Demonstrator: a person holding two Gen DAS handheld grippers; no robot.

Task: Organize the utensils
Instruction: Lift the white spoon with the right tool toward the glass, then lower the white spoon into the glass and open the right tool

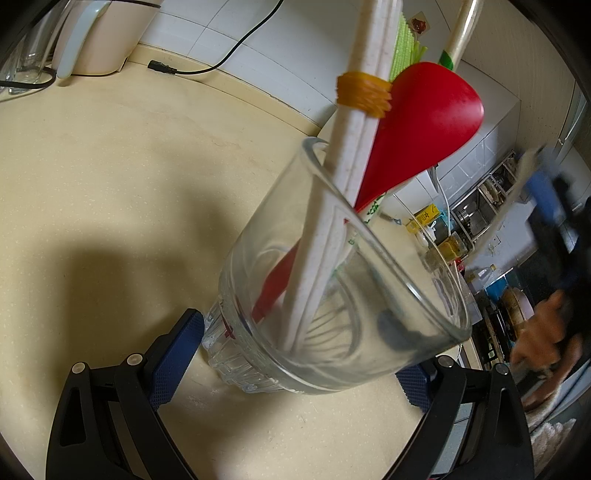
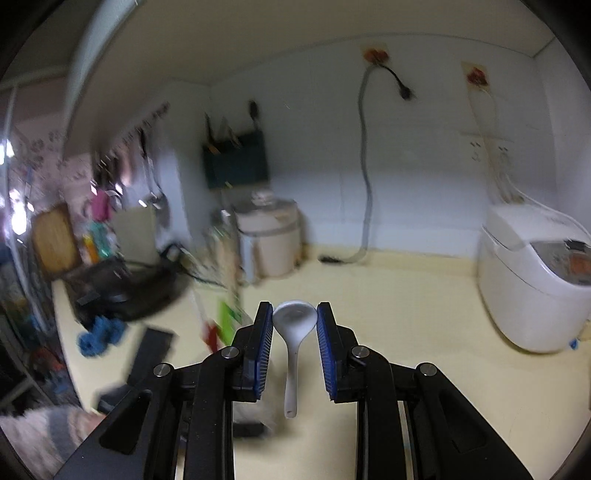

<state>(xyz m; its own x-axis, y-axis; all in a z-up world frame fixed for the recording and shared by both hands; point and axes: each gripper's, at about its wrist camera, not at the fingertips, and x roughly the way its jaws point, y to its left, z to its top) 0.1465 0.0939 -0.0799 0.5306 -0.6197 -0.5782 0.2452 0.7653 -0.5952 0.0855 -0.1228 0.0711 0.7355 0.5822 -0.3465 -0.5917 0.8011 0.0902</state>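
A clear glass cup [image 1: 332,295] stands on the beige counter [image 1: 110,184], and the blue pads of my left gripper [image 1: 295,347] are shut against its base. In the cup are a red spoon [image 1: 424,122], a white chopstick bundle [image 1: 354,147] tied with a yellow rubber band, and a pale green-printed utensil [image 1: 461,33]. My right gripper [image 2: 294,308] is shut on the bowl of a white spoon [image 2: 293,325], whose handle hangs toward the camera. In the left wrist view that right gripper [image 1: 546,195] is a blur at the right edge, above a hand [image 1: 543,332].
A white rice cooker [image 2: 535,280] sits on the counter at the right, and a beige pot [image 2: 269,240] stands by the back wall. A black power cord [image 1: 192,70] lies beside a beige appliance [image 1: 99,37]. Cluttered shelves and a stove fill the far left.
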